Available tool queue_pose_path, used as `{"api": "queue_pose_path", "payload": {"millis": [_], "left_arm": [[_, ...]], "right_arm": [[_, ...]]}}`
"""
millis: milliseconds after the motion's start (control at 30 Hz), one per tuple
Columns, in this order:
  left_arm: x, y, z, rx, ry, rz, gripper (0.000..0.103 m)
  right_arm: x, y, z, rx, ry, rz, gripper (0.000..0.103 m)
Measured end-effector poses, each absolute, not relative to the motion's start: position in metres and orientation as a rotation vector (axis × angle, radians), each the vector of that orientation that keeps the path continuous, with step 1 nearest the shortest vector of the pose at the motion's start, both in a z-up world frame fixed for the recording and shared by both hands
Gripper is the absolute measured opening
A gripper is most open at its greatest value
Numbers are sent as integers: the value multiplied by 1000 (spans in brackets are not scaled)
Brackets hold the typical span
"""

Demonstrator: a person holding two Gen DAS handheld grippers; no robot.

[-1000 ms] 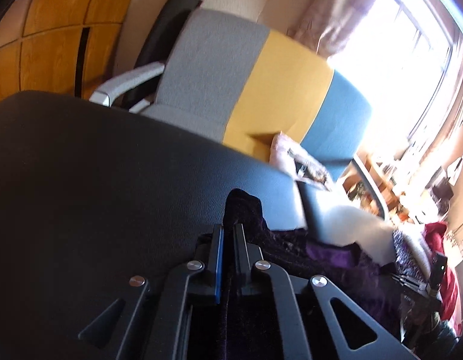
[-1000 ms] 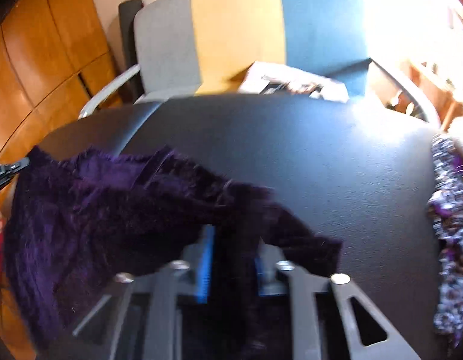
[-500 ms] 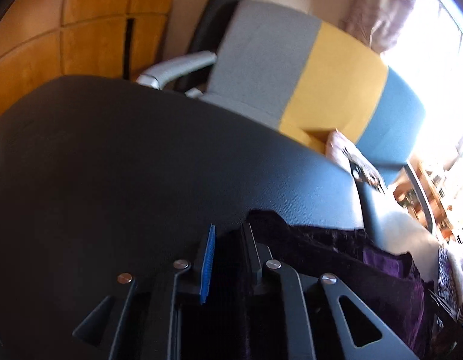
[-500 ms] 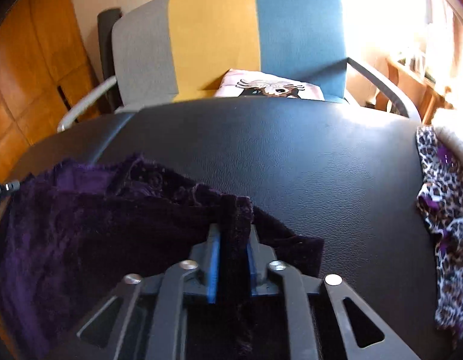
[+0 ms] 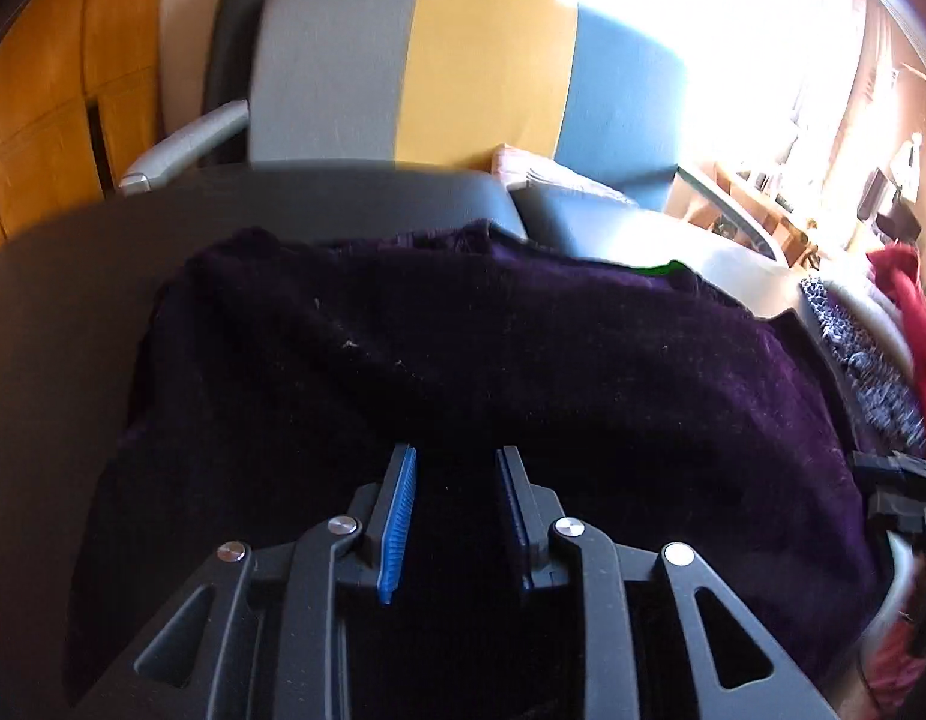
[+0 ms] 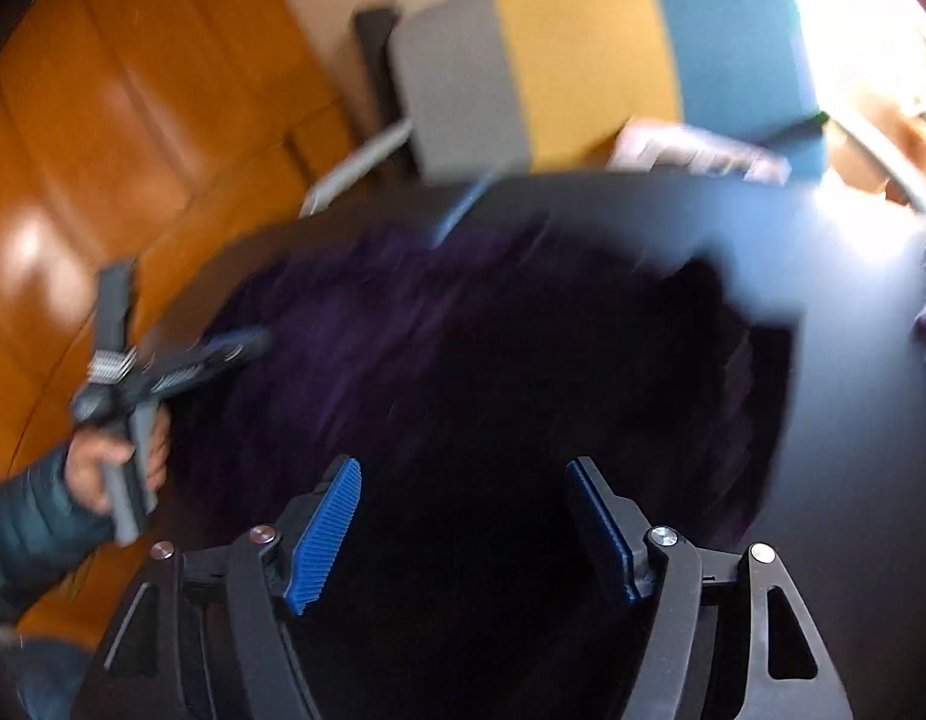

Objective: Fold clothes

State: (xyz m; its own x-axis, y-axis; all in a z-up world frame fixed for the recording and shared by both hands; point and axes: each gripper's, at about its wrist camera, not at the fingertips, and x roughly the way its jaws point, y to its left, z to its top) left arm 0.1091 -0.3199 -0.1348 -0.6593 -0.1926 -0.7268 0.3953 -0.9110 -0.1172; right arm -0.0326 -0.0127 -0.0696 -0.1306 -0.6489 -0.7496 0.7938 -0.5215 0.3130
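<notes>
Purple garment (image 5: pixel 493 360) lies doubled on dark bench (image 5: pixel 72 312), one fold judged done. Left hand-held gripper (image 5: pixel 456 480) and right hand-held gripper (image 6: pixel 463 498): jaws just opened, apart, nothing clamped (cloth beneath only). Left: further folds, patterned clothes (image 5: pixel 859 354) far right.

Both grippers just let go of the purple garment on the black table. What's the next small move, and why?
Probably regrip one side edge of the purple garment to fold it across. Both the left gripper and right gripper have just been opening, nothing pinched, and the garment lies spread on the black table.
</notes>
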Motion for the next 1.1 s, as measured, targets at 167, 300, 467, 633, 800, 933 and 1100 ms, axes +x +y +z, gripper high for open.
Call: {"api": "queue_pose_path", "payload": {"millis": [167, 300, 467, 633, 800, 933, 1100], "left_arm": [[155, -307, -135, 1074, 419, -2601, 28], [178, -290, -134, 1072, 388, -2584, 28], [165, -284, -111, 1143, 396, -2503, 23], [141, -229, -77, 1113, 351, -2722, 26], [110, -173, -78, 1235, 242, -2873, 26], [96, -141, -87, 1311, 159, -2951, 26], [91, -128, -112, 1364, 91, -2947, 28]], "right_arm": [[38, 17, -84, 1008, 332, -1776, 83], [66, 45, -87, 996, 272, -1719, 98], [68, 73, -77, 1038, 124, -1711, 102], [63, 125, -67, 1032, -32, -1761, 102], [57, 137, -72, 1060, -78, -1771, 102], [43, 121, -76, 1038, -96, -1761, 103], [29, 101, -87, 1078, -194, -1583, 103]]}}
